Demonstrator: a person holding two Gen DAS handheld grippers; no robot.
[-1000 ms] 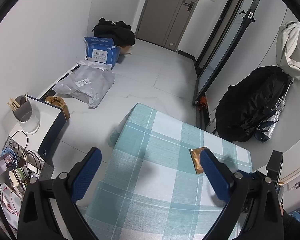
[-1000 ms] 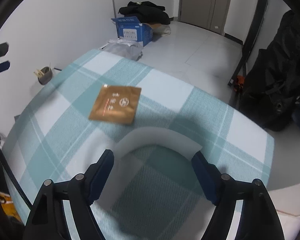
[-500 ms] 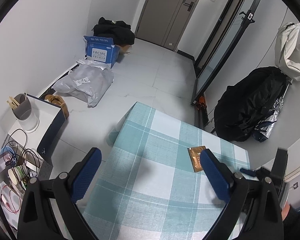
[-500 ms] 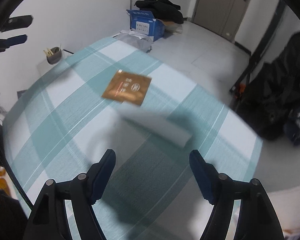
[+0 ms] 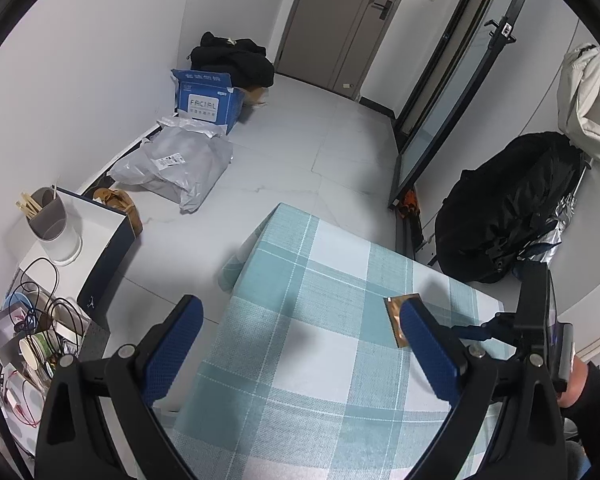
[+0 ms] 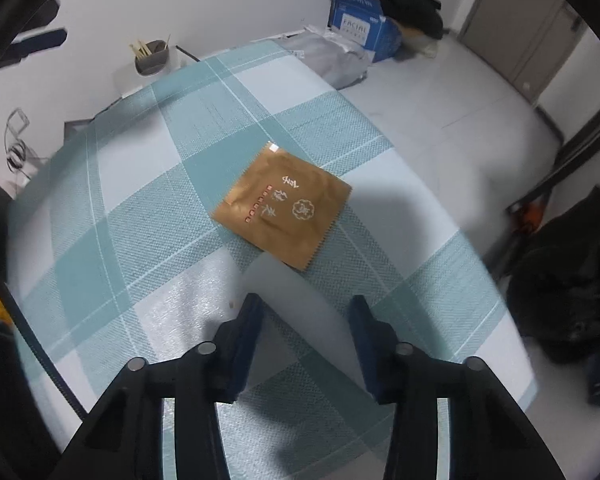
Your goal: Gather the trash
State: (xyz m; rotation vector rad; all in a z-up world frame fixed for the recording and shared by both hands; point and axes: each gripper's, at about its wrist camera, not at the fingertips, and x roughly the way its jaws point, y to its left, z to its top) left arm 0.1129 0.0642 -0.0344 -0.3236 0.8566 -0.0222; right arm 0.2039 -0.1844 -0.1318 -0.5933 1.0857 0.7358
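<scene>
A brown foil packet (image 6: 284, 206) lies flat on the checked cloth of the worktop (image 6: 140, 208), toward the far right corner as the left camera shows it (image 5: 396, 320), with its zigzag edge turned to the right edge of the worktop. The right gripper (image 6: 304, 332) hangs over the cloth just short of the packet; its fingers (image 6: 248, 328) have just been closing and now stand partly open, with a pale blurred strip between them, though I cannot tell whether they press on it. The left gripper (image 5: 296, 344) is held over the near left side of the worktop, its blue fingers (image 5: 172, 344) spread wide with nothing between them. Beyond the far edge, a blue box (image 5: 208, 100) and a grey bag (image 5: 172, 164) sit on the floor.
</scene>
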